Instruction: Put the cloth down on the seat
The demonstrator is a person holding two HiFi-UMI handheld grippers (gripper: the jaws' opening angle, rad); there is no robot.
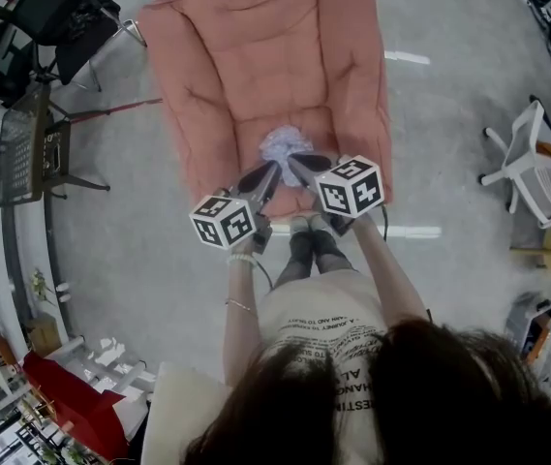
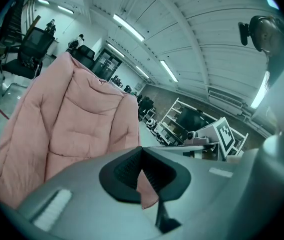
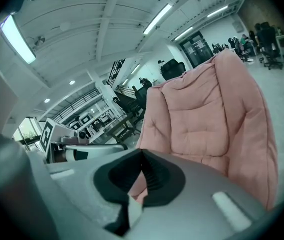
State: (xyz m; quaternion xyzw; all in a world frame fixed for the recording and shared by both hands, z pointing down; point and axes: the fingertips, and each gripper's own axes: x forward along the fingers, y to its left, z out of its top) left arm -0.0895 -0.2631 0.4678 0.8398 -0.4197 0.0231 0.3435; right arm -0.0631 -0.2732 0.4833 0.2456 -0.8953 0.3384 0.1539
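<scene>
My left gripper [image 1: 269, 170] and right gripper [image 1: 297, 160] hang side by side over the near part of the seat [image 1: 246, 129]. Each has its jaws closed tip to tip, with nothing pinched that I can see. Just past both tips lies the bunched cloth [image 1: 284, 144], a shade nearer the right one. I judge it already down, so the grippers need only back away towards me.

Open-plan industrial lab hall: ceiling strip lights [image 2: 129, 28], metal shelving racks [image 2: 179, 121] at far right, black office chairs [image 1: 57, 13] on grey floor [image 1: 449, 114].
</scene>
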